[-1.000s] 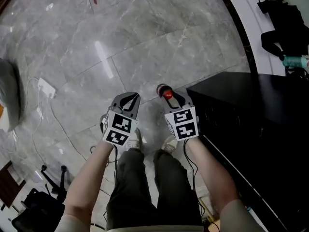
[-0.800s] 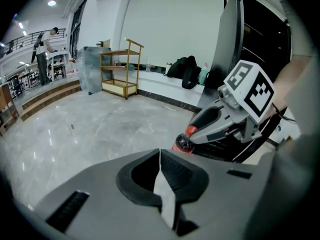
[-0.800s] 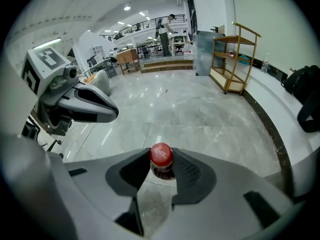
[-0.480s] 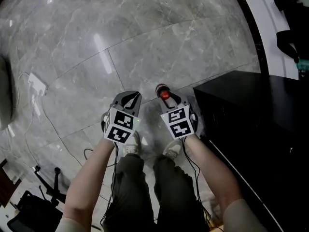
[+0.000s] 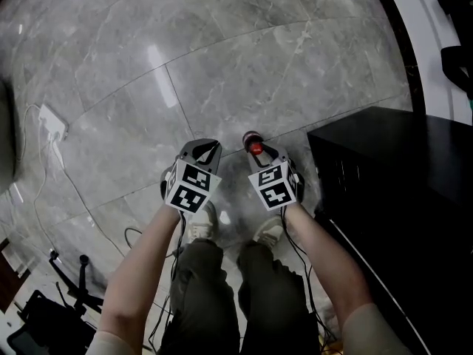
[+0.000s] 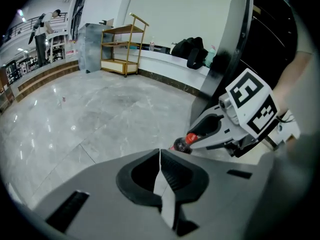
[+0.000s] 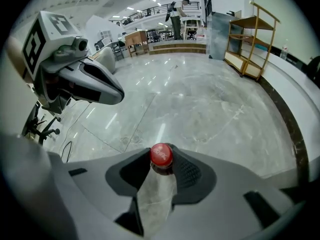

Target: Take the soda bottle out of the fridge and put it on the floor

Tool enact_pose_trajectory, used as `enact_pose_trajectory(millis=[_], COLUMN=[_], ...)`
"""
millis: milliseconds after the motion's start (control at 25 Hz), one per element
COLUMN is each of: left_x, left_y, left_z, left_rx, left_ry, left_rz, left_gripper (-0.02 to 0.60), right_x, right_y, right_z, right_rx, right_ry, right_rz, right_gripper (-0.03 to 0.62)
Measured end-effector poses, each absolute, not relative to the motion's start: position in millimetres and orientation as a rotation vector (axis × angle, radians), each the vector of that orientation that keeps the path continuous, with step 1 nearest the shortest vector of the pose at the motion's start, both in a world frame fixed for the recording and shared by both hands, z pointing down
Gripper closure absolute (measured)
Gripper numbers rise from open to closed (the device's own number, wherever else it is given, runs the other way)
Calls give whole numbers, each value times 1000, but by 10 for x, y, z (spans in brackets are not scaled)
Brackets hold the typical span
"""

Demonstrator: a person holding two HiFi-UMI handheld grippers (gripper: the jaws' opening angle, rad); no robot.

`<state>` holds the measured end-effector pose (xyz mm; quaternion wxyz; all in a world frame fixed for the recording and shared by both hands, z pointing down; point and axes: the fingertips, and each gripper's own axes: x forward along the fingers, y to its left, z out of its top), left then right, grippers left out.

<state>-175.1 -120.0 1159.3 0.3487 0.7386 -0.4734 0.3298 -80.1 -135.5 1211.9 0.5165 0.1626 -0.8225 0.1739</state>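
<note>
Soda bottle (image 7: 161,155) neck pinched in right gripper (image 5: 259,145) jaws; left gripper (image 6: 159,156) jaws pressed together; open floor (image 5: 222,65) ahead, black cabinet (image 5: 392,176) edge close beside the right gripper.

left tool (image 5: 208,148): lower | right tool (image 5: 259,145) with soda bottle (image 7: 161,155): lower | floor (image 5: 222,65): nearer

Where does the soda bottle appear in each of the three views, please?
Head view: soda bottle at centre, red cap showing, in the right gripper.
Left gripper view: slightly right of centre, in the right gripper.
Right gripper view: lower centre, cap between that gripper's jaws.
Shared landmark: the grey marble floor.
</note>
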Motion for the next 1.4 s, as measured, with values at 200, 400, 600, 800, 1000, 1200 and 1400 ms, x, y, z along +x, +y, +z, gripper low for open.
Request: enact_pose_trajectory(millis=[200,400,600,800,1000,1200,1400], left_x=[-1736,-1615,-1556,-1461,-1472,-1540,-1607], left_y=[-1092,-1061,-1072,-1023,-963,-1023,-1079], left_z=[11800,11880,11869,11780,11508,11061,10496], left_rx=[1899,1904,1904,1921,1929,1924,1929], left_ry=[-1201,-1146,-1148,-1075,-1067,-1103,-1148], left_rz=[877,857,840,872,914,906,928], left_gripper=[574,574,574,574,574,574,574], right_x=[-718,-677,-578,-527,-556,-558,-545], right_y=[-1282,-1230,-1347,-1406,-1464,-1555,-1596], right_z=[12334,12439,12445,12391,12037,11482,10821], right_rx=[378,377,415,375,390,434,450], right_ry=[-1959,-2000,-1997,-1970,-1984,-2022,-2066], right_rz=[447,495,492,520,534,505,457], right_gripper=[477,479,477,444,442,488,521])
